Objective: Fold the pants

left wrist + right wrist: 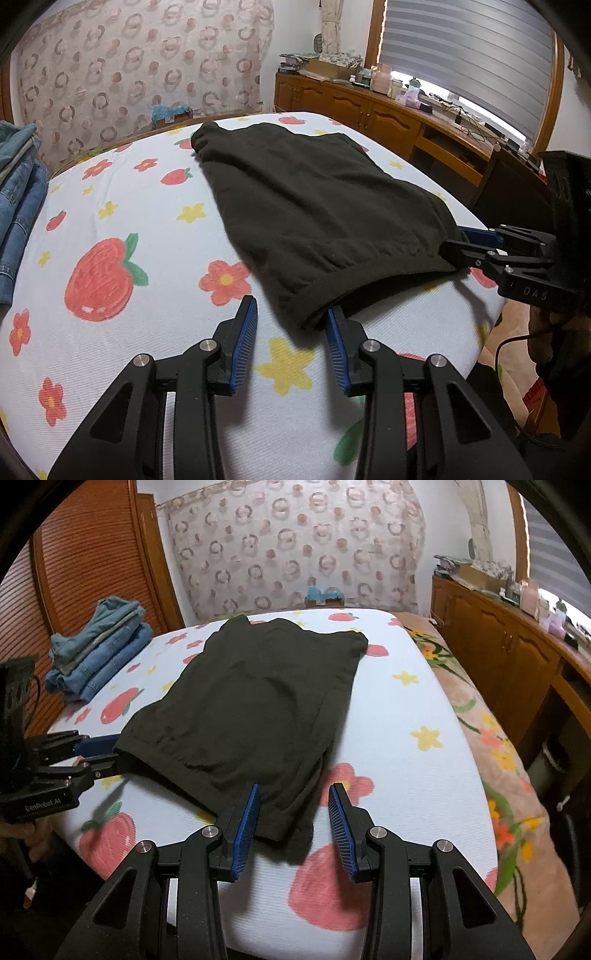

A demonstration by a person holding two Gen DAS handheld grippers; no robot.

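Both tools at the near hem of the pants; neither grip confirmed.

Dark pants (314, 206) lie folded flat on the bed (110, 229). Left tool (291, 325) is spread at one near corner, right tool (293, 805) spread astride the other. Risk: pads catch only the top layer (several layers stacked), so the fold splits on lifting. Only the right view shows the whole jeans (96, 653) stack.
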